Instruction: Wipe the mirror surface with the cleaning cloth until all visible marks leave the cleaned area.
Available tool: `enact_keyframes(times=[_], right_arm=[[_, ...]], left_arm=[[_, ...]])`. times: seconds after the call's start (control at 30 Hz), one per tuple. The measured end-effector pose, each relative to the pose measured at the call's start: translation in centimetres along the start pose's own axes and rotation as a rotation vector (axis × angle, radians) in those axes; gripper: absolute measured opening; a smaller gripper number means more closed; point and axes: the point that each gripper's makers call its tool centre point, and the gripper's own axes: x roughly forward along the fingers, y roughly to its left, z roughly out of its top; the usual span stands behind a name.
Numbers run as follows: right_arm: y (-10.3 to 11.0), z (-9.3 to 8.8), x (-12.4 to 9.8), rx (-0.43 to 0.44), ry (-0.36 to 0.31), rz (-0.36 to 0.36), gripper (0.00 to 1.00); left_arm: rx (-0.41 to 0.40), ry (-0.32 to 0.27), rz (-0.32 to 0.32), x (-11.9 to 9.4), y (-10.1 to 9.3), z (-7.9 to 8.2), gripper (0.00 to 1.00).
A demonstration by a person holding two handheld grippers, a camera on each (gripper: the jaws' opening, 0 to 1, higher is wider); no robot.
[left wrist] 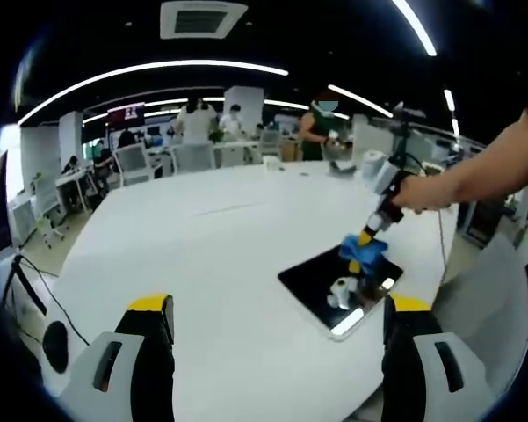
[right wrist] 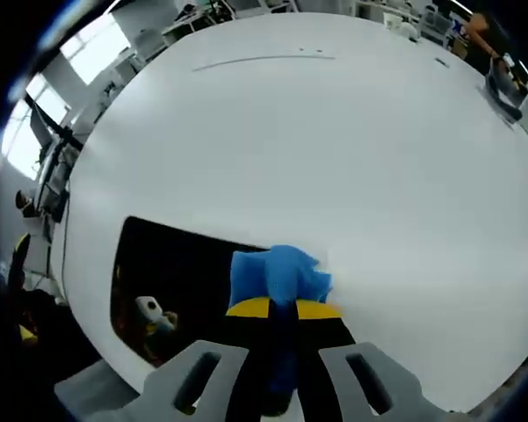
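A dark rectangular mirror [left wrist: 334, 286] lies flat on the white table [left wrist: 220, 246], near its right edge. My right gripper [left wrist: 369, 239] reaches down to the mirror's far corner, shut on a blue cleaning cloth [left wrist: 362, 252] that presses on the glass. In the right gripper view the blue cloth [right wrist: 277, 274] bunches between the shut yellow-tipped jaws at the mirror's [right wrist: 171, 277] right edge. My left gripper [left wrist: 277, 308] hovers above the table in front of the mirror, jaws wide open and holding nothing.
A person's hand and forearm [left wrist: 461, 180] hold the right gripper. Office chairs [left wrist: 193, 156], desks and standing people [left wrist: 321, 127] line the far side of the table. A small item [left wrist: 338, 167] rests on the table's far right. A chair [left wrist: 483, 290] stands right of the mirror.
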Motion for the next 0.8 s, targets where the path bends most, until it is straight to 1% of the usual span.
enact_keyframes(times=[0.13,0.27,0.37,0.4,0.5,0.7,0.8], right_arm=[[-0.2,0.5,0.3,-0.001,-0.001,-0.002,0.02],[-0.5,1.0,0.5,0.007,-0.009,-0.006,0.03],[-0.5,1.2,0.7,0.001,-0.015,-0.009,0.03],[-0.6,1.4,0.8,0.001,-0.015,-0.008,0.03],[-0.7,1.6,0.9,-0.003,-0.016,-0.010,0.03],[-0.4,1.7,0.7,-0.006,-0.017,-0.011,0.03],[-0.3,1.6,0.5,0.013,-0.021,0.004,0.03]], left_arm=[[-0.007,-0.004,-0.005,0.1,0.0,0.3,1.00],[-0.032,-0.001,-0.011,0.2,-0.1,0.5,1.00],[-0.045,0.003,-0.010,0.3,-0.1,0.3,1.00],[-0.053,0.023,-0.010,0.2,-0.2,0.0,1.00],[-0.053,0.017,-0.010,0.3,-0.1,0.0,1.00],[-0.056,0.014,-0.002,0.3,0.1,0.0,1.00],[-0.062,0.013,-0.004,0.3,0.1,0.0,1.00]])
